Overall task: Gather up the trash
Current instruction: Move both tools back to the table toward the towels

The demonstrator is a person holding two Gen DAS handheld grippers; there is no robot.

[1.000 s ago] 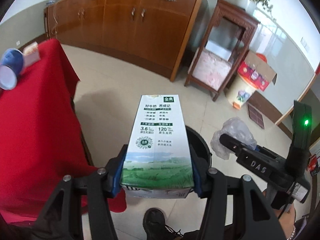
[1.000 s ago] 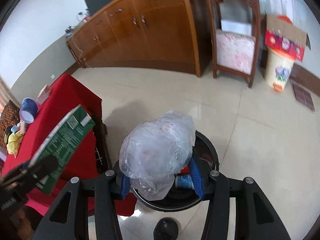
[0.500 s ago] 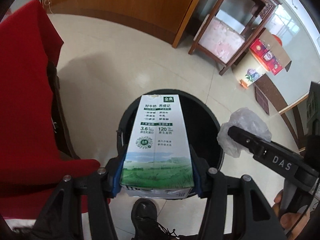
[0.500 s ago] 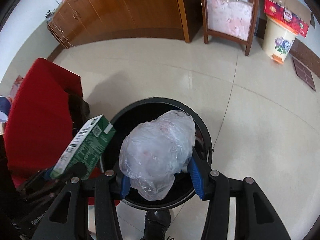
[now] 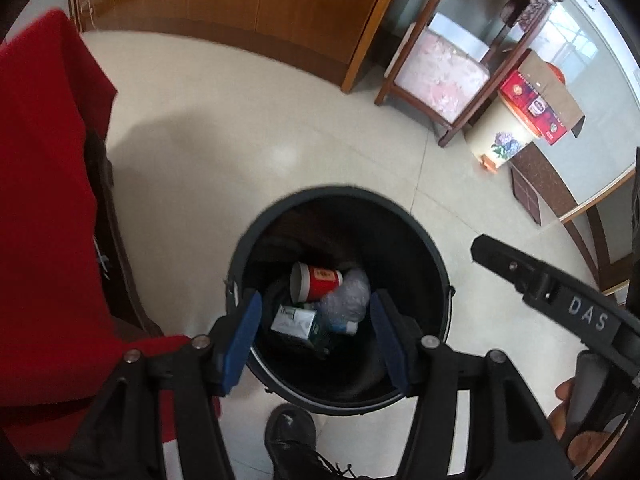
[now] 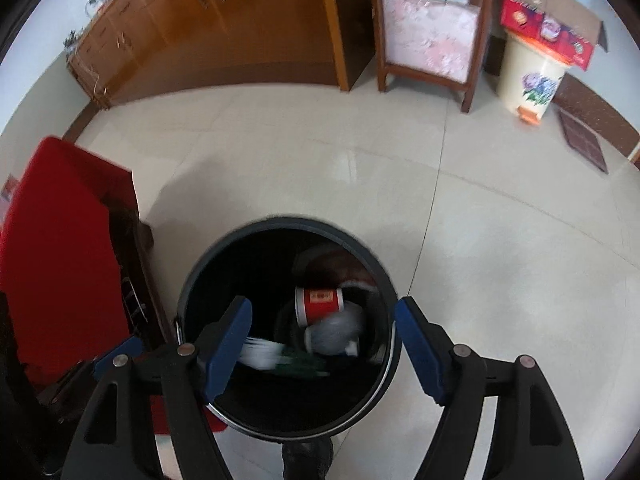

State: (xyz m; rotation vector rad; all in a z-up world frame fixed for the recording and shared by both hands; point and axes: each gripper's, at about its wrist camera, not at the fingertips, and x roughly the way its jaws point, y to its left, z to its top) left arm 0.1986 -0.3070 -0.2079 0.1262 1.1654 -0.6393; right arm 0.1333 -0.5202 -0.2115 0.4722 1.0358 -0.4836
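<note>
A round black trash bin [image 5: 424, 240] stands on the tiled floor; it also shows in the right wrist view [image 6: 208, 256]. Inside lie the green and white milk carton [image 5: 294, 322], the clear plastic bag [image 5: 348, 296] and a red paper cup [image 5: 316, 280]. The right wrist view shows the carton [image 6: 276, 356], the bag [image 6: 340, 326] and the cup [image 6: 320, 304] too. My left gripper [image 5: 316, 336] is open and empty above the bin. My right gripper [image 6: 326, 344] is open and empty above the bin; it also appears in the left wrist view [image 5: 552, 296].
A table with a red cloth [image 5: 44, 200] stands just left of the bin. A wooden cabinet [image 6: 224, 28], a wooden chair [image 6: 432, 40] and a cream pedal bin with a red box on it [image 6: 532, 76] stand at the back. My shoe [image 5: 292, 436] is below the bin.
Both grippers opened over the bin. The milk carton left the left gripper and the plastic bag left the right gripper; both now lie inside the bin.
</note>
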